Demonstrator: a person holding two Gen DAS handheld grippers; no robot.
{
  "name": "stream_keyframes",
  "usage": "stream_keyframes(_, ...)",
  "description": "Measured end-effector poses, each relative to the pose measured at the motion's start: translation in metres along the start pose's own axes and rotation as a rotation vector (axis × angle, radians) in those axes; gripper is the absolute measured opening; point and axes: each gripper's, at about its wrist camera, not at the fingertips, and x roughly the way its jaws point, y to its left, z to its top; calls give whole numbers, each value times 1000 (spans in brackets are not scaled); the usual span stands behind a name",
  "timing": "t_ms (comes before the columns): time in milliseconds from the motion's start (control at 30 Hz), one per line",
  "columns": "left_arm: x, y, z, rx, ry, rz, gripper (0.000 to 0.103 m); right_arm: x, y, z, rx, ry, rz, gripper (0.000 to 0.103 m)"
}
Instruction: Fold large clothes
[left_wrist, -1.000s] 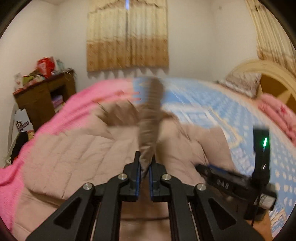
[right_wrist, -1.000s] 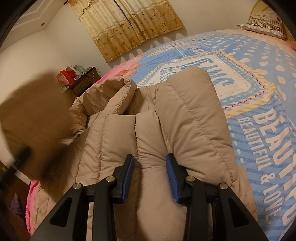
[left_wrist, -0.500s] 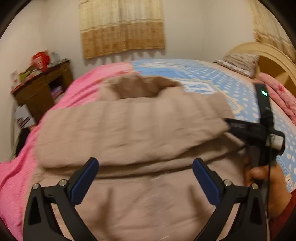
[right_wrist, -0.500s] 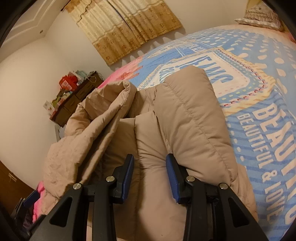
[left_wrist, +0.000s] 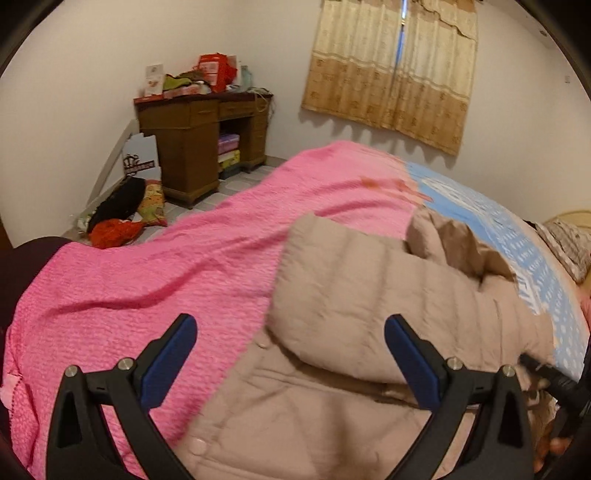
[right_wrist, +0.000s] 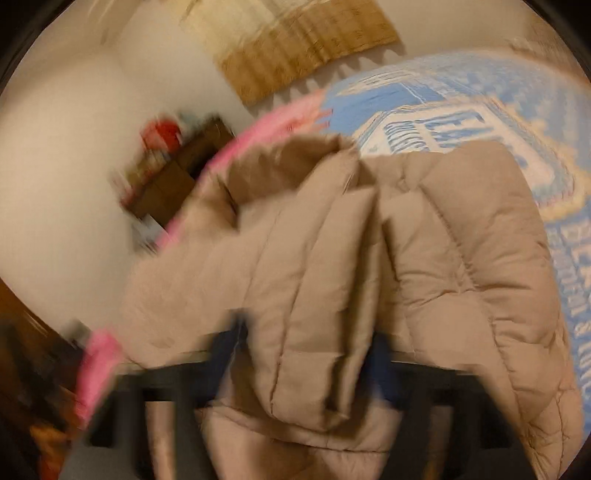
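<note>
A beige quilted puffer jacket (left_wrist: 369, 295) lies on the bed, with one sleeve folded across its body. My left gripper (left_wrist: 288, 354) is wide open and empty, just above the jacket's left edge and its snap buttons. In the blurred right wrist view the jacket (right_wrist: 461, 258) fills the middle, and a folded sleeve (right_wrist: 314, 295) lies between the blue pads of my right gripper (right_wrist: 303, 362). The jaws stand apart around the sleeve; blur hides whether they press it.
The bed has a pink blanket (left_wrist: 166, 277) on the left and a blue printed sheet (left_wrist: 498, 229) on the right. A brown desk (left_wrist: 199, 144) with clutter stands by the far wall, with bags on the floor beside it. A curtain (left_wrist: 391, 66) hangs behind.
My left gripper let go of the sleeve, opened wide and swung left toward the pink blanket. The sleeve now lies folded over the jacket. My right gripper is moving fast, its view blurred.
</note>
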Motion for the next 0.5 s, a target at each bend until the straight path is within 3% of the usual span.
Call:
stream_keyframes(33,-1,0,2,1,-7,11,103,-2,9,0,-37,-13,6,9)
stream_keyframes(133,1,2,14,-10,-19,33,103,-21,35,0,-159,-62,1,7)
stream_keyframes(200,6,-1,25,-26,-12,26,103,-41,40,3,-181,-83,54,7)
stream_keyframes(267,15,-10,34,-26,4,19,103,-59,36,3,-203,-89,49,7)
stream_keyframes(367,36,-24,35,14,18,65,103,-62,13,0,-174,-40,11,7)
stream_keyframes(500,78,-41,16,83,109,169,103,-33,-27,-15,-121,59,-44,7)
